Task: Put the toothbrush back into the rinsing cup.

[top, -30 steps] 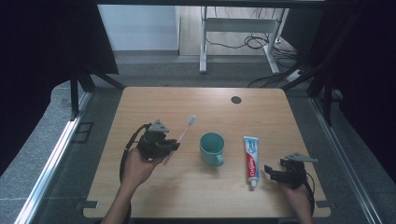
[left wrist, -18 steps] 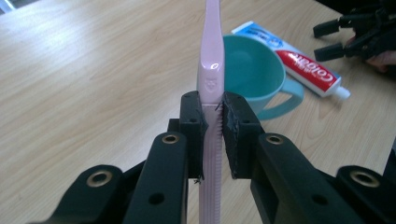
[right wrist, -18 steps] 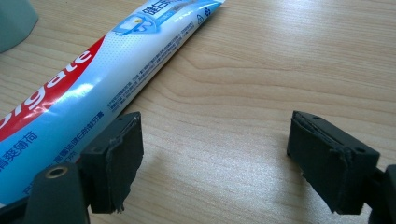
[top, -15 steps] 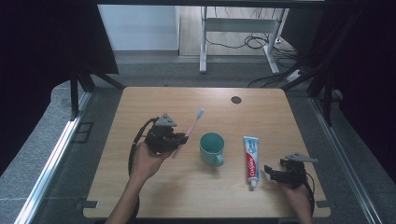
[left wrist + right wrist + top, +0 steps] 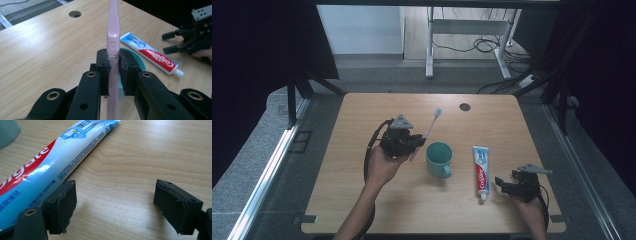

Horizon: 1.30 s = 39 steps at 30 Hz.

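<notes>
High view
Left gripper [image 5: 412, 145]: held above the table [image 5: 362, 200], left of centre, jaws pinching the toothbrush.
Toothbrush [image 5: 432, 122]: pink; head pointed up and away towards the far edge, handle end in the jaws, just beside the cup's left rim.
Cup [image 5: 439, 159]: teal, upright at mid-table, handle facing the near edge.
Tube [image 5: 480, 167]: flat on the table right of the cup, cap towards the near edge.
Right gripper [image 5: 506, 186]: low over the table at the near right, jaws spread, just right of the tube's cap end.

Left gripper view
Left gripper [image 5: 114, 70]: both pads pressed on the toothbrush [image 5: 113, 37] handle, which ran straight up between them.
Cup [image 5: 136, 61]: teal rim visible behind the jaws.
Tube [image 5: 150, 52]: lay beyond the cup; the right gripper [image 5: 171, 42] stood past it, jaws apart.

Right gripper view
Right gripper [image 5: 115, 202]: jaws wide apart, bare table [image 5: 150, 150] between them.
Tube [image 5: 57, 157]: lay at the left; the left jaw stood at its edge; contact could not be told.
</notes>
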Each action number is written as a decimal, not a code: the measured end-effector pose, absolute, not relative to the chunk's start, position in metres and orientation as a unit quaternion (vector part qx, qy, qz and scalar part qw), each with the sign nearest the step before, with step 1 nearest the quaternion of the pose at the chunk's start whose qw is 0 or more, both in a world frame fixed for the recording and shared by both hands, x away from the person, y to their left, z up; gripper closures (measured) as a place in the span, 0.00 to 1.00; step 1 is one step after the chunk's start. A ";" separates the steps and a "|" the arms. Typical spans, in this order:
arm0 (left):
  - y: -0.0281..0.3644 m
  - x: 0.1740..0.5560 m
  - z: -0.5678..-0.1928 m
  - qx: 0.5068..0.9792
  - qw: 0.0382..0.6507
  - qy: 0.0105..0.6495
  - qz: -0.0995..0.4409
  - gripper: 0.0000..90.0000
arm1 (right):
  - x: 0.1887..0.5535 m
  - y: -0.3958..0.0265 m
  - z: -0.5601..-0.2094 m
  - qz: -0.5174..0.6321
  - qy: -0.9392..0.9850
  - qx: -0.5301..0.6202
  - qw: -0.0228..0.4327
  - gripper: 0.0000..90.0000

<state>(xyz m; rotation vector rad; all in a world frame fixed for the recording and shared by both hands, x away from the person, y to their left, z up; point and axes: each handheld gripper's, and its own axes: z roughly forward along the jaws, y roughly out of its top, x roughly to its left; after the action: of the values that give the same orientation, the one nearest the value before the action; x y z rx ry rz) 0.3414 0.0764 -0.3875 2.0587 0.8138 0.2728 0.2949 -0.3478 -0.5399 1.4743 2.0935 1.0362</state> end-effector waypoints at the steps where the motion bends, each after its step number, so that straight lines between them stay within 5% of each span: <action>1: 0.074 0.343 -0.388 0.828 0.442 0.328 0.110 0.88 | 0.295 -0.348 -0.540 0.369 0.744 0.524 0.189 0.20; 39: 0.014 0.368 -0.417 0.817 0.461 0.322 0.125 0.88 | 0.295 -0.348 -0.540 0.370 0.744 0.524 0.188 0.20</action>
<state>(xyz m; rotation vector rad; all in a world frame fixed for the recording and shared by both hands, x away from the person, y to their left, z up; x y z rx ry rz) 0.3676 0.0137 -0.4167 2.0108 0.7925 0.3084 0.2950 -0.3482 -0.5399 1.4734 2.0942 1.0400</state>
